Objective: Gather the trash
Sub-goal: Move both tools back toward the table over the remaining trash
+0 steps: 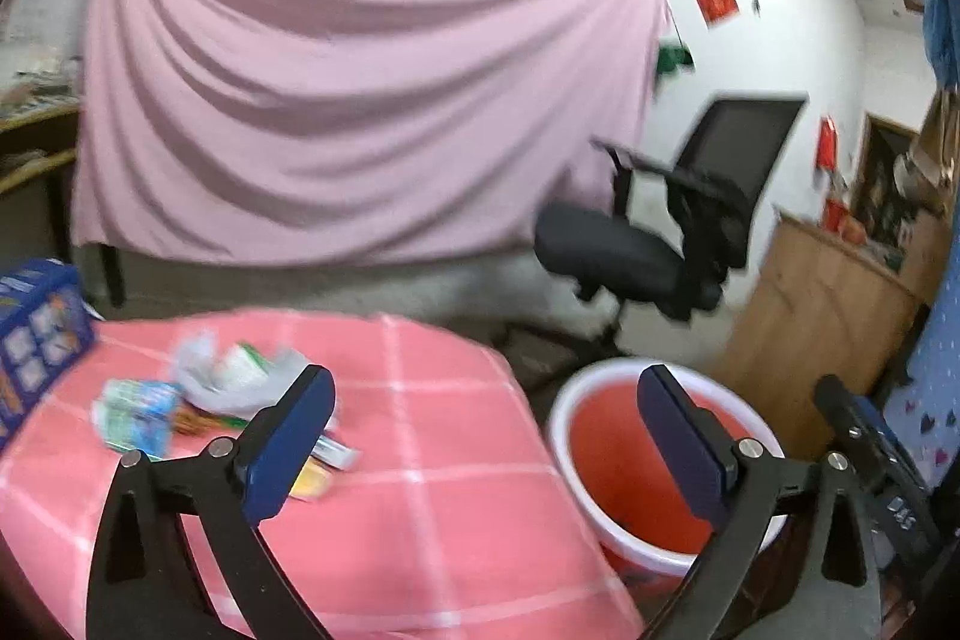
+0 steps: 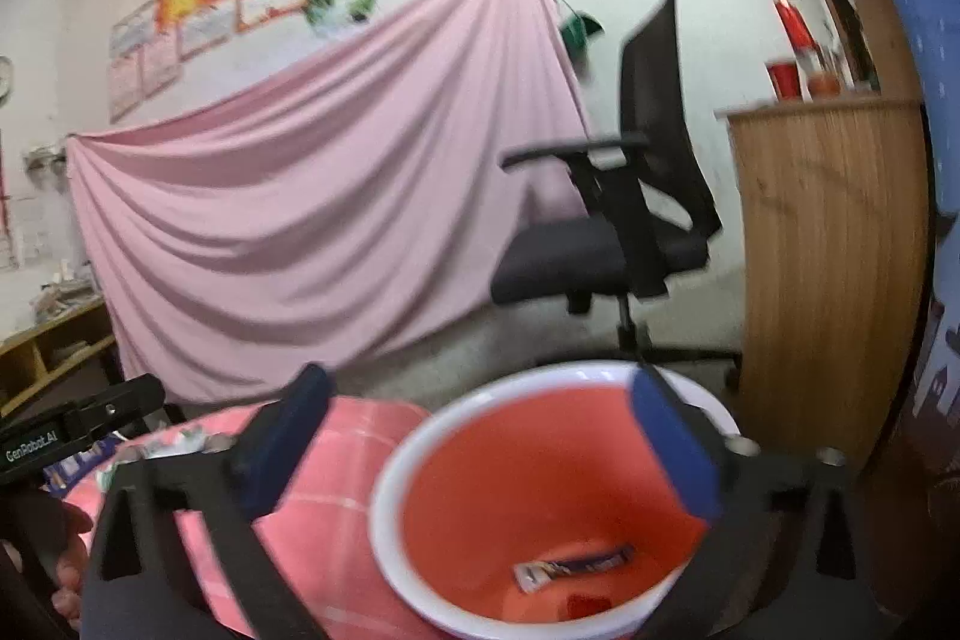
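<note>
A pink draped bedsheet (image 1: pixel 360 100) is hanging across the far wall, and a black mesh office chair (image 1: pixel 672 232) is standing on the floor before it, both well clear of the work. Nearer, a round table under a pink checked cloth (image 1: pixel 432 460) is carrying the rubbish, and a red plastic bucket with a white rim (image 2: pixel 540 490) is sitting on the floor just beside the table's edge, seemingly put there so that scraps need only travel a short way over the rim.

The left gripper (image 1: pixel 486 436) is hovering above the table edge with its blue-padded jaws spread wide and nothing between them, probably readied for the next pick. The right gripper (image 2: pixel 480 436) is hanging over the bucket mouth, jaws likewise parted and empty, which suits a drop-off position.

On the cloth, a crumpled clear plastic bag with a green-and-white pack inside (image 1: pixel 240 376) is lying in a loose pile with a light-blue crushed carton (image 1: pixel 135 415) and a small flat wrapper with yellow on it (image 1: pixel 324 466), partly hidden behind the left finger.

Down in the bucket, a slim dark-and-white sachet (image 2: pixel 573 568) is lying flat on the bottom, its long axis running nearly left to right, the right end tipped slightly upward in the right wrist view.
</note>
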### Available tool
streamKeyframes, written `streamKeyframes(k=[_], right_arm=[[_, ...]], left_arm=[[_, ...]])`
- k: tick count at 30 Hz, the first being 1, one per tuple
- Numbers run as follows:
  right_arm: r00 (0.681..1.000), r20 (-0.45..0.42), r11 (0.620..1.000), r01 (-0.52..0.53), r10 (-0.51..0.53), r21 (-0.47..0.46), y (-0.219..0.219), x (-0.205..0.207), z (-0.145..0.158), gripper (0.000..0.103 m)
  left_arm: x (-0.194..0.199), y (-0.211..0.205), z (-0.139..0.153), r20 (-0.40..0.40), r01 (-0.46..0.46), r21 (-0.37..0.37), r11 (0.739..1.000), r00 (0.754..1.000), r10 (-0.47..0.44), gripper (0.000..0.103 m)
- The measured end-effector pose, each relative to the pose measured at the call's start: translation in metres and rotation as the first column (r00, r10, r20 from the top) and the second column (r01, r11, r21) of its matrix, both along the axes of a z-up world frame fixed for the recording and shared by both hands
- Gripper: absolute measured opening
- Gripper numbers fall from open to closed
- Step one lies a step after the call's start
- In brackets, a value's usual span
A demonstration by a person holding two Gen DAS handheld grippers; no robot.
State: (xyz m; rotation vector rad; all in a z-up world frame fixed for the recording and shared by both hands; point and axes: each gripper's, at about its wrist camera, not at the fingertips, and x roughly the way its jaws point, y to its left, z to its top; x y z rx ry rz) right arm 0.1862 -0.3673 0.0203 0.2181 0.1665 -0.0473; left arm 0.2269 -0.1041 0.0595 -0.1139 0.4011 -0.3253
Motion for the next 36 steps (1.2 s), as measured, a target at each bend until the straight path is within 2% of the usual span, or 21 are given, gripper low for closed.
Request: streamKeyframes(k=[5, 10, 13, 17, 21, 26, 30, 33, 36], right_arm=[[0.997, 0.072, 0.997, -0.017, 0.022, -0.07, 0.034, -0.017, 0.023, 0.103], [0.987, 0.147, 0.995, -0.051, 0.064, -0.09, 0.061, -0.03, 0.039, 0.103], [0.978, 0.185, 0.991, -0.071, 0.091, -0.116, 0.079, -0.037, 0.047, 0.103], [0.969, 0.222, 0.988, -0.079, 0.108, -0.133, 0.101, -0.042, 0.051, 0.103], [0.961, 0.245, 0.982, -0.087, 0.127, -0.169, 0.121, -0.04, 0.047, 0.103], [0.957, 0.224, 0.963, -0.128, 0.183, -0.237, 0.15, -0.022, 0.036, 0.103], [0.965, 0.127, 0.951, -0.193, 0.228, -0.241, 0.171, 0.008, 0.022, 0.103], [0.97, 0.028, 0.946, -0.23, 0.242, -0.229, 0.185, 0.035, 0.012, 0.103], [0.96, -0.064, 0.939, -0.279, 0.271, -0.202, 0.193, 0.057, 0.003, 0.103]], left_arm=[[-0.034, 0.039, 0.014, 0.133, -0.083, 0.005, 0.997, 0.988, 0.081, 0.101], [-0.069, 0.069, 0.02, 0.264, -0.142, 0.024, 0.99, 0.956, 0.13, 0.101], [-0.085, 0.086, 0.017, 0.311, -0.174, 0.02, 0.984, 0.937, 0.16, 0.101], [-0.092, 0.11, 0.009, 0.318, -0.205, 0.0, 0.979, 0.928, 0.195, 0.101], [-0.091, 0.136, 0.001, 0.306, -0.229, -0.003, 0.973, 0.926, 0.219, 0.101], [-0.07, 0.163, -0.009, 0.27, -0.222, 0.013, 0.975, 0.94, 0.21, 0.101], [-0.034, 0.186, -0.025, 0.136, -0.235, 0.048, 0.971, 0.964, 0.227, 0.101], [-0.014, 0.197, -0.039, 0.025, -0.256, 0.054, 0.965, 0.967, 0.255, 0.101], [0.006, 0.2, -0.05, -0.064, -0.265, 0.072, 0.962, 0.961, 0.27, 0.101]])
